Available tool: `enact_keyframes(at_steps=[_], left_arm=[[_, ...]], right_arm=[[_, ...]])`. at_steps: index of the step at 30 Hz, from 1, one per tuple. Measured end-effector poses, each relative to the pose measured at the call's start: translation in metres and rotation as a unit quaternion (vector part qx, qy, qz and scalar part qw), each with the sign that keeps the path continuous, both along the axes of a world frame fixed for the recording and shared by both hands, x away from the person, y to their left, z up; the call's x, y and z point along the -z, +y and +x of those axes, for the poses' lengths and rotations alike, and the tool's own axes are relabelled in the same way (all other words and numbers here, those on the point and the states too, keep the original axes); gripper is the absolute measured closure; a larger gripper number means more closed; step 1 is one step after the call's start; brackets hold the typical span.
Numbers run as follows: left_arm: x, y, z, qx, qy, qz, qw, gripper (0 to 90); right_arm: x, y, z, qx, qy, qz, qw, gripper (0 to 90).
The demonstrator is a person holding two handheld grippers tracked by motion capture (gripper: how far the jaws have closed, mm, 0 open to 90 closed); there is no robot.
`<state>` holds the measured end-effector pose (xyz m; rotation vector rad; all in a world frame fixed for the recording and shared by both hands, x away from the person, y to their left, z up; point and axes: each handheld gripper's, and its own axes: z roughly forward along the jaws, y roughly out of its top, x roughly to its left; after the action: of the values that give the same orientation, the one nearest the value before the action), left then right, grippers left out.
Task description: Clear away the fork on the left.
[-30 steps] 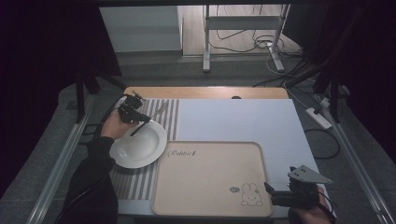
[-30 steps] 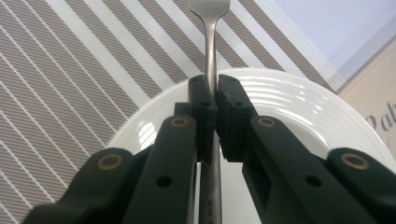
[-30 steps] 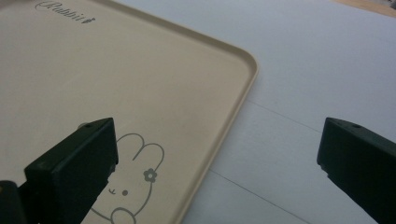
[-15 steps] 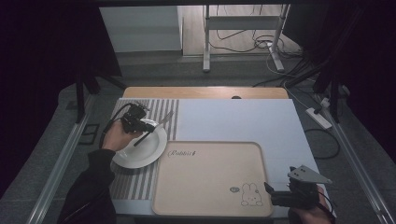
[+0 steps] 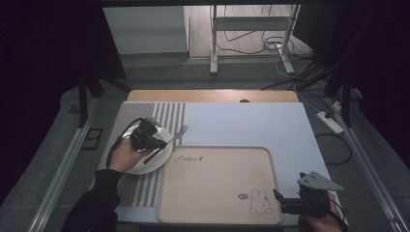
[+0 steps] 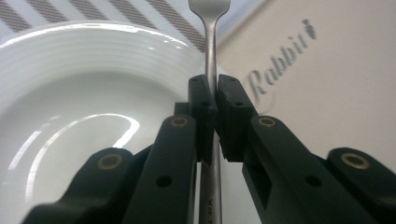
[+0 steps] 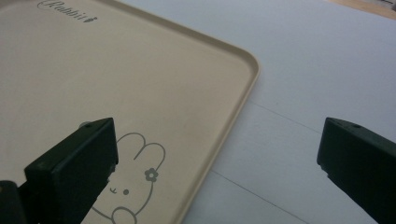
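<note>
Left gripper (image 6: 215,100) is pinching a fork (image 6: 212,51) by its thin handle, jaws pressed together on the metal, with the tines pointing ahead. In the high view the fork (image 5: 170,141) is carried over the right edge of the plate (image 5: 145,166), its head reaching toward the tray (image 5: 217,212). Right gripper (image 7: 219,158) waits with its jaws spread wide and nothing between them, over the tray's near right corner beside the printed rabbit; in the high view the right gripper (image 5: 285,205) sits at the table's near edge. Risk, as I judge it: the grip is on a narrow, smooth handle, so the fork could pivot or slide between the pads if the hand swings fast, and drop onto the plate with a knock. A low carry could also catch the tines on the plate rim or on the tray's raised lip and twist the fork out of the jaws. Release from too high would let it bounce or skid. Count: one fork, one plate, one tray, one striped mat (image 5: 145,193) under the plate, two grippers.
</note>
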<state>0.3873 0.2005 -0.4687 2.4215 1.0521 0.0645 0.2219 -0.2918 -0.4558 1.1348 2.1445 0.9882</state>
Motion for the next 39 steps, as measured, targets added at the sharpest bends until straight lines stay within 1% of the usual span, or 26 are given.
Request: enact_keyframes(at_steps=[1,3,5,7,8,9,13,14,16,17,20,21,22,24,29,32,34,39], left_arm=[[0.001,-0.006,-0.005,0.004,0.002,0.003,1.0,84.5],[0.002,-0.012,-0.011,0.009,0.006,0.004,0.9999,84.5],[0.003,-0.016,-0.013,0.01,0.006,0.006,0.9999,84.5],[0.003,-0.022,-0.02,0.012,0.008,0.011,0.9998,84.5],[0.003,-0.028,-0.026,0.011,0.007,0.009,0.9999,84.5],[0.003,-0.028,-0.026,0.011,0.007,0.009,0.9999,84.5],[0.005,-0.038,-0.04,0.014,0.018,0.0,0.9997,84.5],[0.007,-0.042,-0.046,0.015,0.021,-0.005,0.9996,84.5],[0.008,-0.044,-0.049,0.015,0.024,-0.006,0.9996,84.5],[0.01,-0.048,-0.054,0.014,0.026,-0.003,0.9996,84.5],[0.015,-0.054,-0.061,0.013,0.036,-0.006,0.9993,84.5],[0.015,-0.054,-0.061,0.013,0.036,-0.006,0.9993,84.5],[0.018,-0.058,-0.066,0.012,0.043,-0.009,0.999,84.5],[0.02,-0.061,-0.07,0.013,0.045,-0.011,0.9989,84.5],[0.024,-0.069,-0.08,-0.002,0.051,-0.014,0.9986,84.4],[0.027,-0.072,-0.084,0.001,0.055,-0.015,0.9983,84.4],[0.031,-0.076,-0.09,0.0,0.059,-0.007,0.9982,84.4],[0.037,-0.079,-0.094,0.001,0.066,-0.002,0.9978,84.3]], right_arm=[[0.0,0.0,0.0,0.0,0.0,0.0,1.0,0.0],[0.0,0.0,0.0,-0.001,-0.001,0.0,1.0,0.0],[0.0,0.0,0.0,-0.002,-0.001,0.001,1.0,0.0],[0.0,0.0,0.0,-0.002,-0.001,0.001,1.0,0.0],[0.0,0.0,-0.001,-0.003,-0.002,0.001,1.0,0.0],[0.0,0.0,-0.001,-0.003,-0.002,0.001,1.0,0.0],[0.0,0.0,-0.001,-0.005,-0.003,0.002,1.0,0.0],[0.0,0.0,-0.001,-0.006,-0.002,0.002,1.0,0.0],[0.0,0.0,-0.001,-0.007,-0.003,0.001,1.0,0.0],[0.0,0.0,-0.001,-0.007,-0.003,0.001,1.0,0.0],[0.0,0.0,-0.001,-0.008,-0.003,0.001,1.0,0.0],[0.0,0.0,-0.001,-0.008,-0.003,0.001,1.0,0.0],[0.0,0.0,-0.001,-0.008,-0.003,0.001,1.0,0.0],[0.0,0.0,-0.001,-0.01,-0.002,0.001,1.0,0.0],[-0.001,0.0,-0.001,-0.011,-0.003,0.001,0.9999,0.0],[-0.001,0.0,-0.001,-0.012,-0.003,0.002,0.9999,0.0],[-0.001,0.0,-0.001,-0.012,-0.002,0.002,0.9999,0.0],[0.0,0.0,-0.002,-0.012,-0.004,0.002,0.9999,0.0]])
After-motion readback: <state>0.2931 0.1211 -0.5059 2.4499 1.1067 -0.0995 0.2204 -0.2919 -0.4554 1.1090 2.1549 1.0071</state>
